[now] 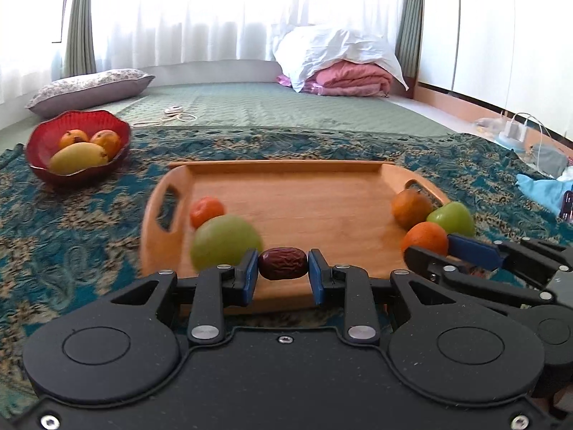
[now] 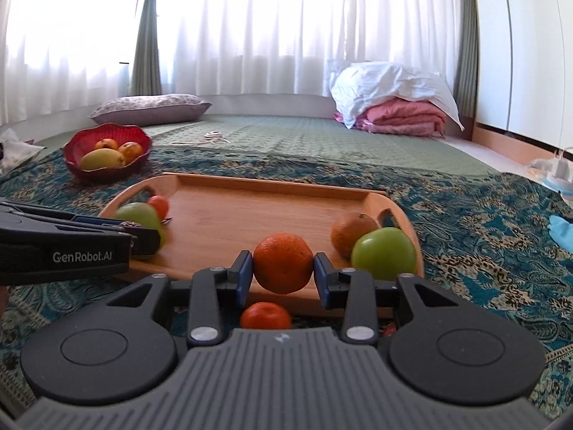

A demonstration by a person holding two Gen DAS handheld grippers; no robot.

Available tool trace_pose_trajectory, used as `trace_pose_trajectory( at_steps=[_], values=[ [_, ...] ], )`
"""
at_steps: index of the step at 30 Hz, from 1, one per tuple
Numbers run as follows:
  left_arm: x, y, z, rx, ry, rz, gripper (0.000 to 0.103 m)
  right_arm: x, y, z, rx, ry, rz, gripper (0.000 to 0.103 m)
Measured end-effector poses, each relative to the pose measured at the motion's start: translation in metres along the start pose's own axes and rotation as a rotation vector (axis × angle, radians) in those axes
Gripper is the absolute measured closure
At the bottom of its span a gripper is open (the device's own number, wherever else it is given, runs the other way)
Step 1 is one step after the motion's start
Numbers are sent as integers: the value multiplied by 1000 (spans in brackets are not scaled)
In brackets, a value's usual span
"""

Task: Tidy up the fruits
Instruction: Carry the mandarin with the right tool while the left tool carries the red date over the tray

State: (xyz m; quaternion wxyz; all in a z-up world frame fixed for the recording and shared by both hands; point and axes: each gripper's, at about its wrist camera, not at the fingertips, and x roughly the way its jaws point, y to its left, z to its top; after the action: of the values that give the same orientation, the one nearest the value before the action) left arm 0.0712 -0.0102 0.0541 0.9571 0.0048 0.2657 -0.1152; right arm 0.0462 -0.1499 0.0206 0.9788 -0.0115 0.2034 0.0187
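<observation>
My left gripper point(image 1: 283, 268) is shut on a dark red date point(image 1: 283, 268), held over the near edge of the wooden tray point(image 1: 286, 193). My right gripper point(image 2: 283, 268) is shut on an orange point(image 2: 283, 263) above the tray's near edge point(image 2: 250, 200); it also shows in the left wrist view point(image 1: 426, 240). On the tray's left side lie a green apple point(image 1: 225, 243) and a small tangerine point(image 1: 206, 211). On its right lie a dull orange point(image 1: 410, 206) and a green apple point(image 1: 453, 218). A small tangerine point(image 2: 265, 316) lies under my right gripper.
A red bowl point(image 1: 39, 143) at the far left holds a mango point(image 1: 77, 157) and two orange fruits. The tray rests on a teal patterned cloth point(image 1: 71, 233). Behind are a pillow point(image 1: 89, 87), folded bedding point(image 1: 343, 68) and a cord point(image 1: 175, 114). Chargers point(image 1: 515, 130) lie at the right.
</observation>
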Motion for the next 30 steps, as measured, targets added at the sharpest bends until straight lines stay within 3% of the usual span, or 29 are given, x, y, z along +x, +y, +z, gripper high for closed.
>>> trace_pose_trajectory(
  at_steps=[5, 15, 30],
  values=[
    [19, -16, 6, 6, 18, -13, 75, 14, -14, 3, 39, 30, -18, 62],
    [53, -21, 15, 14, 79, 32, 75, 34, -23, 2, 67, 75, -19, 62],
    [72, -20, 11, 33, 110, 60, 75, 46, -20, 1, 51, 87, -22, 62]
  ],
)
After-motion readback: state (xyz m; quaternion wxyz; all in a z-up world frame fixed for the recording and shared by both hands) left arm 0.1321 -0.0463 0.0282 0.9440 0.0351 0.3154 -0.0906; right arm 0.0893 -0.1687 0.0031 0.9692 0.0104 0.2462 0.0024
